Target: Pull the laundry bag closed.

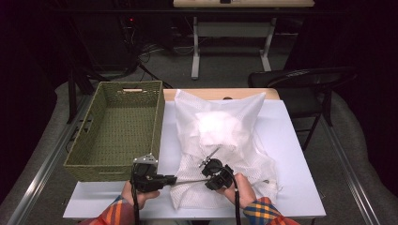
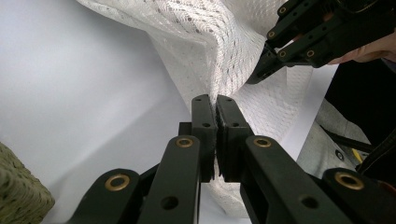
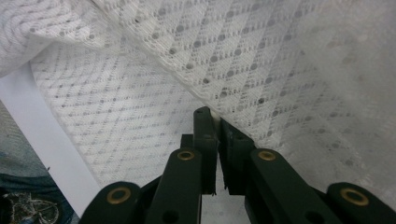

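cloth: white perforated mesh fabric sheet is lying crumpled across the middle of the high view, on the white tabletop, with a brighter folded lump sitting near its centre.
near edge: the fabric's lower edge is being stretched between the two tongs at lower centre of the high view.
left gripper: jaws are pressing together on a fold of the fabric; seen at centre of the left gripper view, cloth is bunching right at the tips.
right gripper: jaws are clamping the fabric's hemmed edge at centre of the right gripper view; the same tool is showing at upper right of the left gripper view.
step (my read): looks like both are pinching one edge to lift or fold it.
risk 1: the mesh is thin and slippery-looking, and each pinch is catching only a little cloth, so an uneven pull could be slipping it out of one side.
risk 2: open weave could be snagging on jaw tips and dragging the whole sheet when releasing.
risk 3: the folded lump in the middle could be tumbling out of shape if the edge goes up fast.
basket: olive-green woven rectangular basket is standing at left of the high view, just beside the cloth, apparently empty; its near right corner is sitting close to the left gripper, so a leftward swing could be clipping it.
background: dark folding chair at upper right and a white-legged desk at top, both well apart from the work.
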`<act>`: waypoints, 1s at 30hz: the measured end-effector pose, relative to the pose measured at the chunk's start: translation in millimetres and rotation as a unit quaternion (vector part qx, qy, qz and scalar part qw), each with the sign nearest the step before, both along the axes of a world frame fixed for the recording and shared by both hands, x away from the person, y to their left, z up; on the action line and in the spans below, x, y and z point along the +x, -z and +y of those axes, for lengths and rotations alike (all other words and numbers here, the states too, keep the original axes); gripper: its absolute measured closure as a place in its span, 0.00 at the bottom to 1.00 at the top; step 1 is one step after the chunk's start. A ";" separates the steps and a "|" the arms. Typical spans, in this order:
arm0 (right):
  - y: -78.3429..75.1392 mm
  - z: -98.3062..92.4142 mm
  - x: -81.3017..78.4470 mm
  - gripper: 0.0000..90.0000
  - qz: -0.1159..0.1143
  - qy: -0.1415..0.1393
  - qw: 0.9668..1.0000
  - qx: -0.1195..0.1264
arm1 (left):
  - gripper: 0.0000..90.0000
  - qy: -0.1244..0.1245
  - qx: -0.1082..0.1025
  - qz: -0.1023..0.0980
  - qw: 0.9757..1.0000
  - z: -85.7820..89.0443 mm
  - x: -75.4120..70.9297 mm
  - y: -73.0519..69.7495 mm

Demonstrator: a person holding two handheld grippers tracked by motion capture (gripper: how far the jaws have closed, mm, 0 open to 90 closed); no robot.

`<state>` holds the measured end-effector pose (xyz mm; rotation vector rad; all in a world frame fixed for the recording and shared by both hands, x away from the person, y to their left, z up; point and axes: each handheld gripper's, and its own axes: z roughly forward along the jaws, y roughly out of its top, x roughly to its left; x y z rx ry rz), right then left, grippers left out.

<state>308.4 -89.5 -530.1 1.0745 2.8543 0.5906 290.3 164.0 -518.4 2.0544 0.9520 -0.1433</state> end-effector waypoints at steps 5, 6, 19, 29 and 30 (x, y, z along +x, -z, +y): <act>-2.5 -2.5 -1.7 0.96 -0.004 0.006 1.000 -0.002 | 0.97 -0.001 0.002 -0.002 1.000 0.9 0.2 0.1; -2.9 -3.8 -2.2 0.96 -0.005 0.007 1.000 -0.003 | 0.97 -0.001 0.003 -0.003 1.000 0.7 -0.2 -0.1; -2.8 -18.4 -2.8 0.96 0.002 0.026 1.000 -0.010 | 0.97 -0.014 -0.002 -0.002 1.000 2.1 0.6 0.6; -4.7 -28.3 -2.3 0.96 0.001 0.036 0.999 -0.010 | 0.97 -0.010 0.002 -0.001 1.000 2.5 1.3 0.5; -4.7 -28.4 -2.6 0.96 0.003 0.039 0.999 -0.011 | 0.96 -0.008 0.001 -0.001 1.000 2.3 1.1 0.3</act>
